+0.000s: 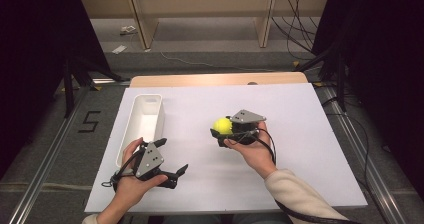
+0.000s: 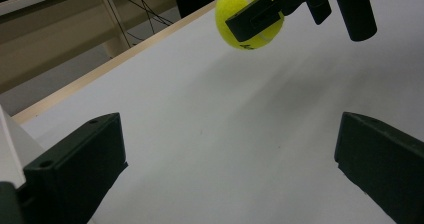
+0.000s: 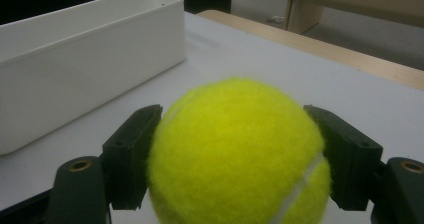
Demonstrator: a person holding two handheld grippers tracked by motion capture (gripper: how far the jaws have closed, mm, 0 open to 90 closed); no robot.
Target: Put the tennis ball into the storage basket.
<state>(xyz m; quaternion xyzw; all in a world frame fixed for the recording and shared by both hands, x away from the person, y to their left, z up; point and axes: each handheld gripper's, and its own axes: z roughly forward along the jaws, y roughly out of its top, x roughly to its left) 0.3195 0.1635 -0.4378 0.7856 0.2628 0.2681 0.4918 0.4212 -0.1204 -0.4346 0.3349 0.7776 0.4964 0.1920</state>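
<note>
Your right gripper point(image 3: 235, 159) has its two black jaws clamped on the tennis ball point(image 3: 237, 151), one pad pressed into each side of the yellow felt, with a white seam showing low on the ball. From the high view, the ball point(image 1: 223, 125) sits at the front of that gripper point(image 1: 225, 130), near the middle of the white table point(image 1: 300, 134). It seems to be lifted clear of the surface, though the gap beneath it is hard to judge. Your right hand point(image 1: 255, 151) wraps the gripper body from behind. Beyond the ball stands the white bin point(image 3: 75, 59), long and narrow, lying near the table's left edge point(image 1: 145, 121). Your left gripper point(image 1: 172, 159) rests just beside the bin's near end, its jaws spread wide with nothing between them but bare tabletop, well apart from the ball.
</note>
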